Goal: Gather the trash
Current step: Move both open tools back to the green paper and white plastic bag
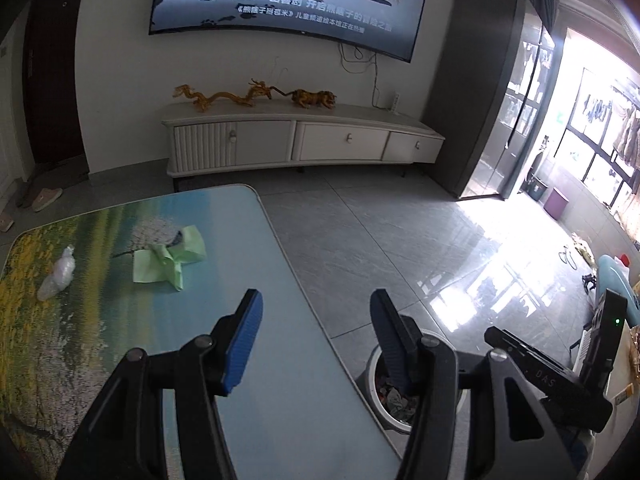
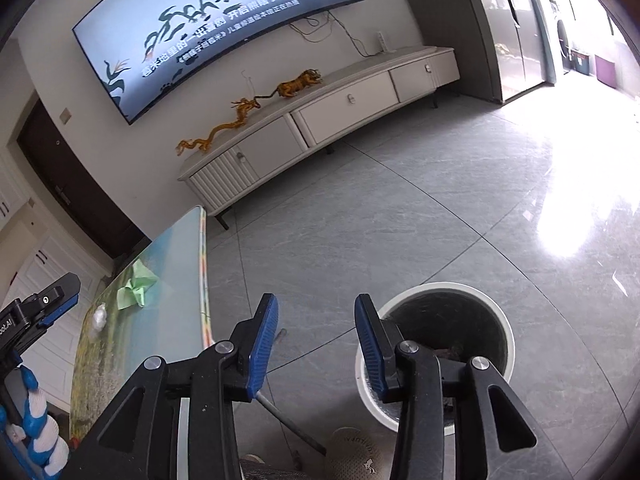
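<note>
Left claw (image 1: 316,340) hides bin (image 1: 376,364) (contents unclear).

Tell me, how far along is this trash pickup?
Partly done, it seems. The white bin on the floor already holds some scraps. Nothing is in hand: the left hand-held gripper and the right hand-held gripper both stand open and empty. Still left on the table are a crumpled green paper and a scrunched clear plastic piece.
</note>
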A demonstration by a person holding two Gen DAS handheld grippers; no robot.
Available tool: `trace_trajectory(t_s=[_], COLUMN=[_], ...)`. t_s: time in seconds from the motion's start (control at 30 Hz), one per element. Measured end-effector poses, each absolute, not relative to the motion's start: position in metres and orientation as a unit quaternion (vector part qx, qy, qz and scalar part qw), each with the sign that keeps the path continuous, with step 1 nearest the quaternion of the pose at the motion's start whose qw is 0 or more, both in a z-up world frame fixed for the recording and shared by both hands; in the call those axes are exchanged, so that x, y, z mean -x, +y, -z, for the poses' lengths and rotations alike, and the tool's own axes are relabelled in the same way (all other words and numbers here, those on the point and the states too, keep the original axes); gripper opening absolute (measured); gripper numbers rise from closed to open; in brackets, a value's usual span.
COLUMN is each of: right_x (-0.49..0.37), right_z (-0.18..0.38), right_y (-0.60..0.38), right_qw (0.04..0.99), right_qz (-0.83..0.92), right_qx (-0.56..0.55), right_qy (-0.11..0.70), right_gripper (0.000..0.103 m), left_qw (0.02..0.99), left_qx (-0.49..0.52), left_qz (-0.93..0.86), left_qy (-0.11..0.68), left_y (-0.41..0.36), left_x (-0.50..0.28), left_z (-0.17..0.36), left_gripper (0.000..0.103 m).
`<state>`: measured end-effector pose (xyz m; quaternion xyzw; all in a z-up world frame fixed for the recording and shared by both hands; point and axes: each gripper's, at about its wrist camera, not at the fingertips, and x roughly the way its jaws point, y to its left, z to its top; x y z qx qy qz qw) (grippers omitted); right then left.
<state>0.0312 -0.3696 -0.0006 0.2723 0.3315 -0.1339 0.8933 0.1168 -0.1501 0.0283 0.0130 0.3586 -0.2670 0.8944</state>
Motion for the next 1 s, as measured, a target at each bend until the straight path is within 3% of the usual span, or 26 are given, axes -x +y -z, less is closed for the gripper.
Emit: trace_trajectory(t_s=[0.53,1.0], right_x=[-0.061,-0.101], right_z=[-0.104,-0.175], right_y=[-0.26,-0.197], right_qw=[0.944,0.965], right_qz=[0.037,-0.045], right_qx=[-0.172,-0.126], right_qy=[0.28,0.226], right_gripper=[0.045,0.051], left_qw=[0.949,0.964], left_qx=[0.03,0.07], left_qz=[0.181,0.132], left_qy=[0.255,0.222], left_y=[-0.013,0.028], left_x=[-0.081,-0.093], left_z=[-0.131,-0.179], left_gripper=[0.054,0.054])
